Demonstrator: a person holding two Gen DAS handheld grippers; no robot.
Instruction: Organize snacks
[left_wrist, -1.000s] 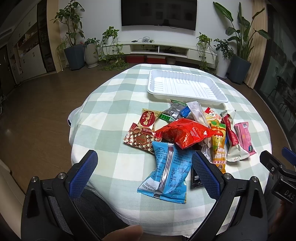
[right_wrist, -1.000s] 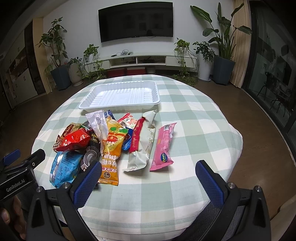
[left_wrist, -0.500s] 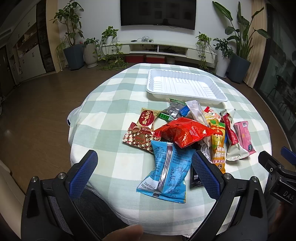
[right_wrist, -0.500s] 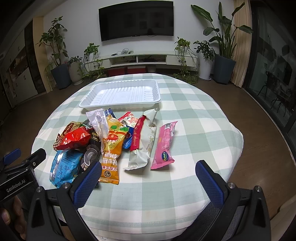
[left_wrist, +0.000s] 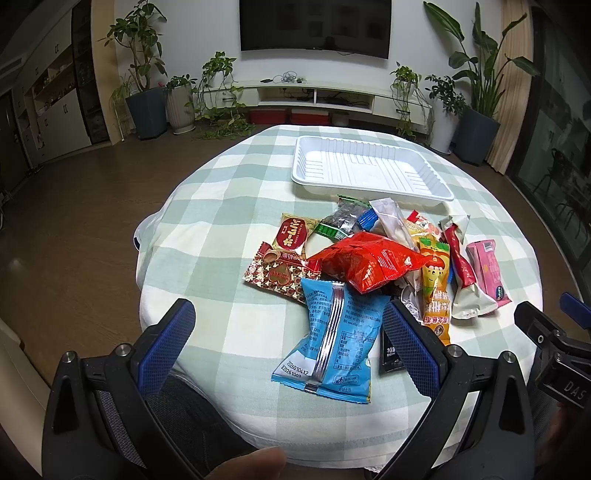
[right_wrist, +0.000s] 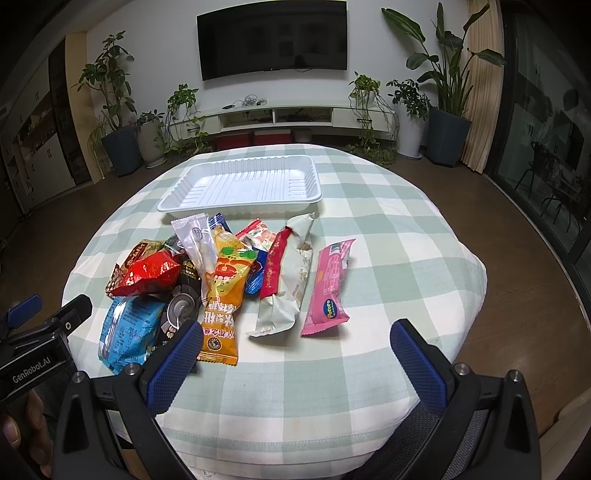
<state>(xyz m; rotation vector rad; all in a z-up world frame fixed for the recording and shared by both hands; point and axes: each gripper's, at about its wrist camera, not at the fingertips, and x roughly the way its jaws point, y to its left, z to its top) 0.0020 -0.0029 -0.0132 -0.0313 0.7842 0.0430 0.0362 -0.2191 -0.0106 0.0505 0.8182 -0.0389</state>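
A pile of snack packets lies on the round checked table (left_wrist: 229, 229). A blue packet (left_wrist: 332, 339) is nearest, with a red bag (left_wrist: 369, 264) behind it, an orange packet (right_wrist: 225, 291), a white-and-red packet (right_wrist: 284, 280) and a pink packet (right_wrist: 330, 284). An empty white tray (left_wrist: 369, 171) stands behind the pile; it also shows in the right wrist view (right_wrist: 243, 184). My left gripper (left_wrist: 288, 332) is open and empty above the table's near edge, just before the blue packet. My right gripper (right_wrist: 295, 350) is open and empty, in front of the pink packet.
The table (right_wrist: 388, 229) drops off on all sides to a wooden floor (left_wrist: 74, 221). A TV console (right_wrist: 280, 114) and potted plants (right_wrist: 447, 122) stand along the far wall. Each gripper shows at the edge of the other's view.
Both grippers have drifted slightly forward towards the snacks. Nothing on the table has moved.
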